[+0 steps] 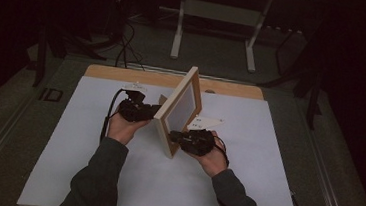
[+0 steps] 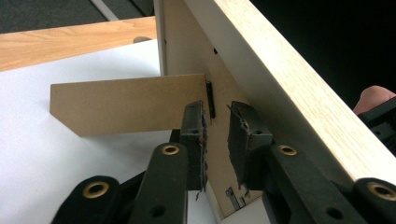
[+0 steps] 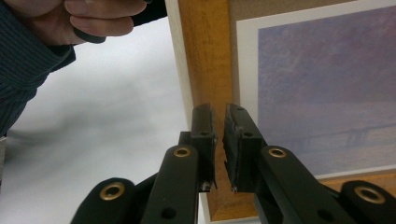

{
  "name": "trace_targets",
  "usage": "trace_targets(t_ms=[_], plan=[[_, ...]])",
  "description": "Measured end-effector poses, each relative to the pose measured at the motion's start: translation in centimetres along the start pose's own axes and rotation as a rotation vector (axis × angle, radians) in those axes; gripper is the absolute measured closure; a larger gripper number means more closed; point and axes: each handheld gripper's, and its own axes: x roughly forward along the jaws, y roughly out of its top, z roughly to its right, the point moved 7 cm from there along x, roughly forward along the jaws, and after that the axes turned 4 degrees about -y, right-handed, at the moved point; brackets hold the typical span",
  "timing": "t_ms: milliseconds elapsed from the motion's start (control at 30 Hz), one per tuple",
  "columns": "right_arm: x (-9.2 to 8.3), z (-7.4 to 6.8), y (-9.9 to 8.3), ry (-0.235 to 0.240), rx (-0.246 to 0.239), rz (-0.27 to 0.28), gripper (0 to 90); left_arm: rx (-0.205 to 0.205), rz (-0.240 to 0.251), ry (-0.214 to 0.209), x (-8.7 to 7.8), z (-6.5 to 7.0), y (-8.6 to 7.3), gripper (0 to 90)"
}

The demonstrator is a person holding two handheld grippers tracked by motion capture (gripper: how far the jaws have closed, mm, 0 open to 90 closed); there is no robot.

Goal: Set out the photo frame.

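Two grippers flank one wooden picture frame (image 1: 180, 110), which stands on edge near the middle of the white table sheet (image 1: 89, 175), its long axis running from the near side toward the far edge. Its brown fold-out stand (image 2: 128, 105) swings out from the back, toward the left hand. Left gripper (image 2: 217, 140) sits behind the frame, jaws slightly parted, the back panel's edge between them with a visible gap. Right gripper (image 3: 219, 140) faces the picture side at the lower frame rail, jaws narrowly apart, clamping nothing. No containers lie here.
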Motion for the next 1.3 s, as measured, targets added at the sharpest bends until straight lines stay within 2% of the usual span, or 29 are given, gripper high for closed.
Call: trace_targets(t_ms=[333,433,700,1000,1167,1300], plan=[[0.0,0.0,-0.2,-0.002,0.001,-0.005,74.0,-0.037,0.013,0.008,-0.1,-0.6,0.1,68.1],[0.0,0.0,-0.2,-0.002,0.004,-0.002,71.4,-0.048,0.03,0.012,-0.4,-0.8,0.3,63.9],[-0.3,0.3,-0.4,-0.007,0.01,-0.005,69.5,-0.076,0.06,0.047,-1.4,-1.4,0.8,59.7],[-0.5,0.8,-0.9,-0.018,0.023,-0.013,67.2,-0.052,0.083,0.071,-2.6,-0.8,1.8,52.4],[-0.6,0.9,-1.1,-0.021,0.031,-0.016,66.8,-0.059,0.117,0.068,-3.2,-0.3,2.3,48.5],[-0.7,1.1,-1.3,-0.022,0.031,-0.017,66.7,-0.03,0.139,0.065,-3.6,0.6,2.6,44.6]])
